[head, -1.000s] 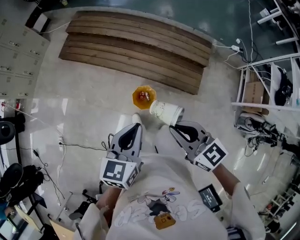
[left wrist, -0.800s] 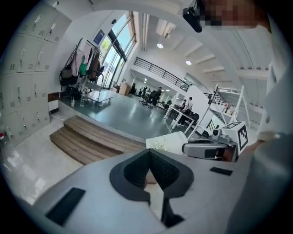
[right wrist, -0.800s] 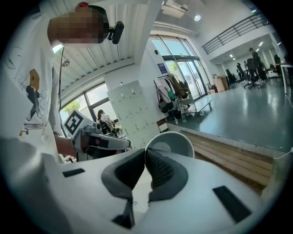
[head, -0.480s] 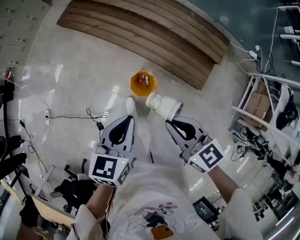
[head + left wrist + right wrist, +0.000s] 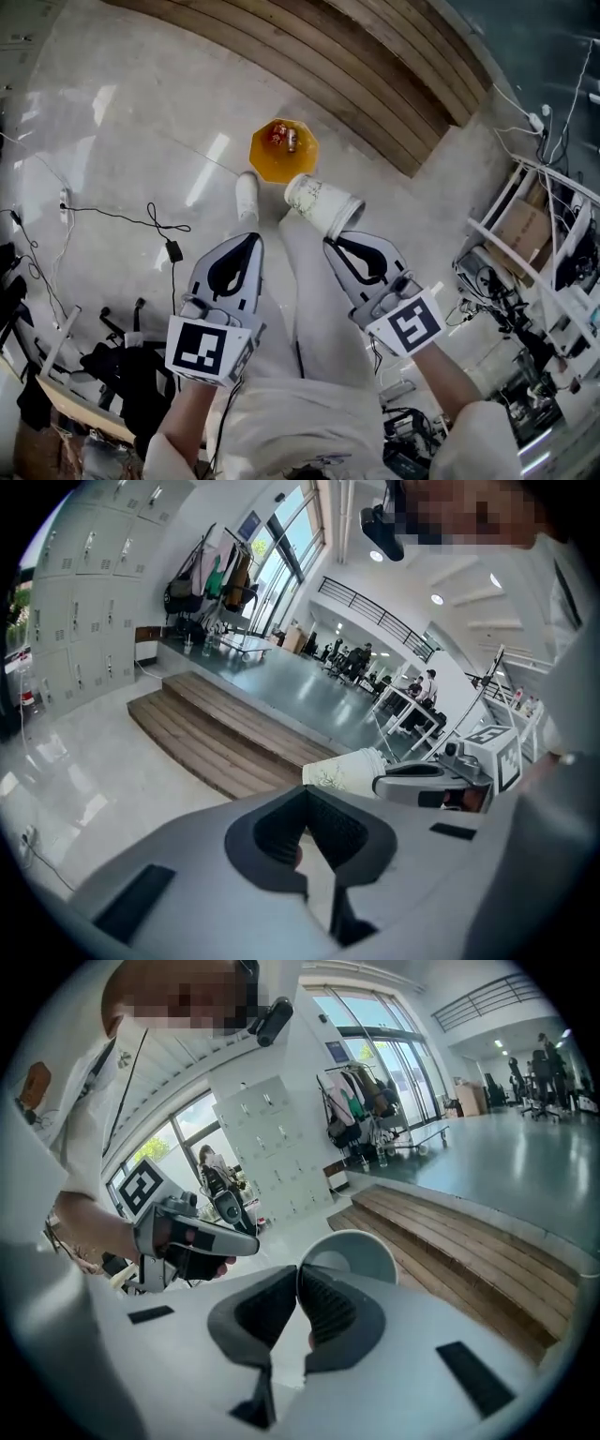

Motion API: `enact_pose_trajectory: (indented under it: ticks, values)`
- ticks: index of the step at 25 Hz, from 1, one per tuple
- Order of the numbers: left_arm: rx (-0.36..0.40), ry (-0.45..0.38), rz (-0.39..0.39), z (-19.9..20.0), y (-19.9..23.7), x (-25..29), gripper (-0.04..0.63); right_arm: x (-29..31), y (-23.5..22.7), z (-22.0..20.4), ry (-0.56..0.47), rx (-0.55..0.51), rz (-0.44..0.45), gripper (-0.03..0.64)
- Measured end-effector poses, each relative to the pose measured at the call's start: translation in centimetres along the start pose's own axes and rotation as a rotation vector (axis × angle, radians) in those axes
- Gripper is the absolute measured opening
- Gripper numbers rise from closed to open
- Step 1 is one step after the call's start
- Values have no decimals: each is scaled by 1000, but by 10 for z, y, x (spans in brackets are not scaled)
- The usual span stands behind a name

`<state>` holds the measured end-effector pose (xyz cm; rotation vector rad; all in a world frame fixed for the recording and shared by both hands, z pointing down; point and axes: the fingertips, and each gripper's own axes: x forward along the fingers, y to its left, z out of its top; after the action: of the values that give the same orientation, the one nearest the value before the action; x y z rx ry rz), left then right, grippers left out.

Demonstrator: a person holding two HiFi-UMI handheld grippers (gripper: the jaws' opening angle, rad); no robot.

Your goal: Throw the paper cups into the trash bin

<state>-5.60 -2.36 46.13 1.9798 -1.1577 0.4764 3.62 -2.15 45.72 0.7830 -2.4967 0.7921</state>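
The right tongs [image 5: 330, 244] pinch the rim of a paper cup [image 5: 323, 204], tilted above the floor near the bin [image 5: 260, 161]. The left tongs [image 5: 251, 240] are together, empty. The cup looks light and crushable; its rolled rim seems the firmest hold.

Right gripper [image 5: 330, 246] holds a paper cup [image 5: 323, 204] near the orange bin [image 5: 265, 165].
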Motion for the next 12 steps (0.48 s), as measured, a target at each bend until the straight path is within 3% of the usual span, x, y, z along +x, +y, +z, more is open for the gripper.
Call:
enact_pose_trajectory:
  ticks: [6,12]
  values:
    - [-14,76,30,-55,28,68,6,50,-44,-69,79,15,17,25]
    - [-39,71,40,-95,58,113,6,97,-66,-119,98,-16,25,25]
